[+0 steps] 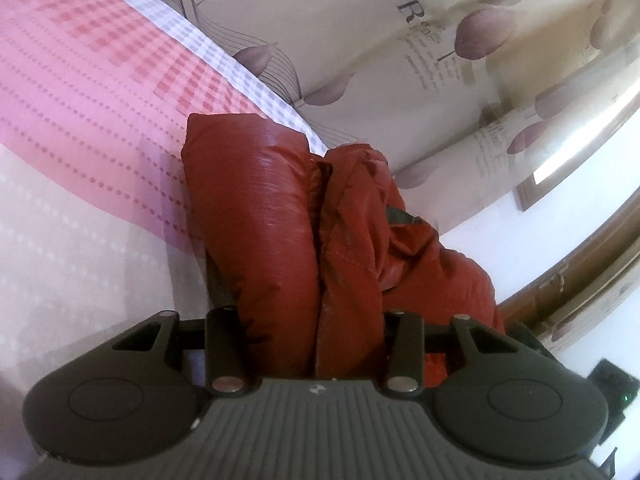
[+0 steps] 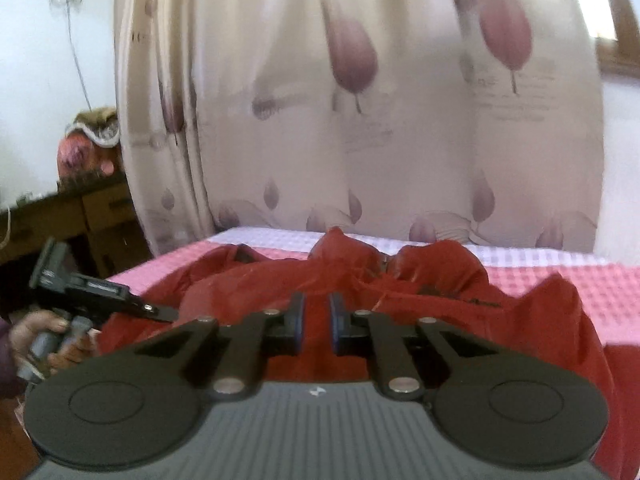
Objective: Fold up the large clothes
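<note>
A shiny dark red puffer jacket (image 1: 280,216) lies on the pink checked bed sheet (image 1: 80,92). In the left wrist view a thick fold of it fills the space between my left gripper's (image 1: 316,332) fingers, which are hidden by the cloth. In the right wrist view the jacket (image 2: 440,292) spreads across the bed. My right gripper (image 2: 317,320) hovers over its near part, blue pads a narrow gap apart, nothing between them. The left gripper (image 2: 160,312) shows at left, held by a hand, its tip at the jacket's left edge.
A cream curtain with purple tulip print (image 2: 360,120) hangs behind the bed. A dark wooden cabinet (image 2: 80,216) with a bag on top stands at the left. A white wall and a wooden frame (image 1: 580,184) are at the right.
</note>
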